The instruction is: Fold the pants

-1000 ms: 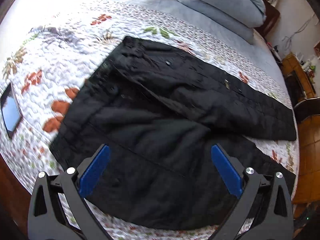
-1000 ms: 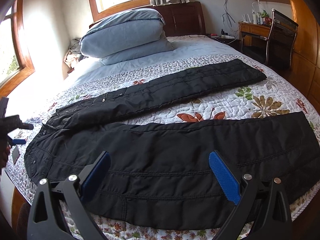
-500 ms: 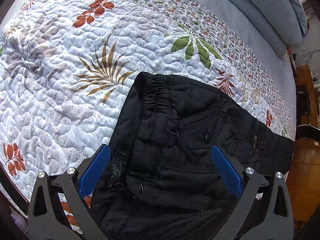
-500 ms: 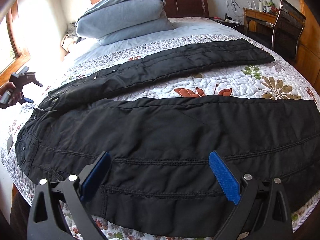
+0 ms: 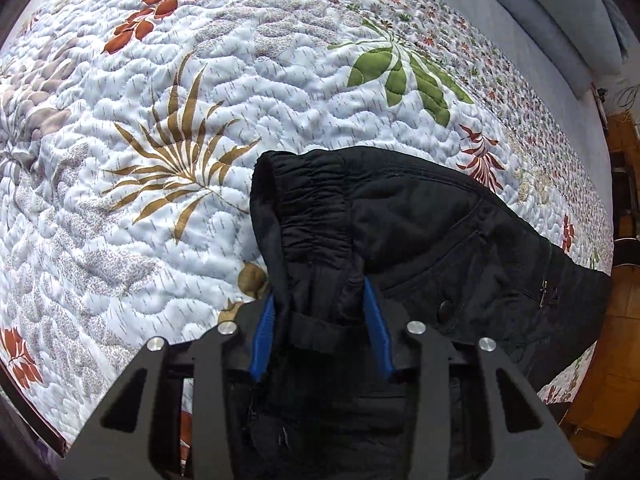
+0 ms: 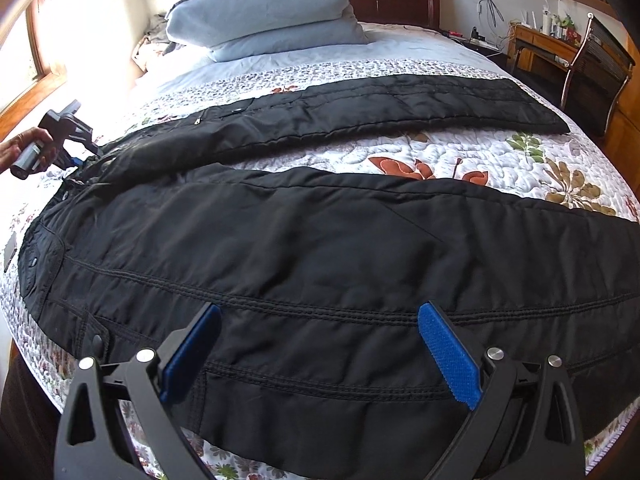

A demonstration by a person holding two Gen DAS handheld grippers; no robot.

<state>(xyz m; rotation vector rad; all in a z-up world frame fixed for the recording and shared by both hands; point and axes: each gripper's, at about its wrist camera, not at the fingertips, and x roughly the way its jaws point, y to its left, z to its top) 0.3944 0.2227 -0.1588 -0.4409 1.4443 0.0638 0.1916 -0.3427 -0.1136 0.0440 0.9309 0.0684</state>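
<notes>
Black padded pants (image 6: 320, 248) lie spread on the quilted bed, legs apart, the near leg across the front and the far leg (image 6: 380, 104) behind it. In the left wrist view my left gripper (image 5: 320, 308) is shut on the elastic waistband corner (image 5: 316, 208) of the pants, cloth bunched between the blue pads. It also shows in the right wrist view (image 6: 68, 136) at the far left, held by a hand. My right gripper (image 6: 320, 344) is open, hovering just above the near leg, holding nothing.
A floral quilt (image 5: 180, 120) covers the bed. Stacked blue pillows (image 6: 264, 12) lie by the wooden headboard. A desk and chair (image 6: 592, 68) stand to the right. A dark phone (image 6: 10, 250) lies on the quilt at the left edge.
My left gripper moved in onto the waistband corner and closed on it. My right gripper came lower and closer over the near leg, still open.
</notes>
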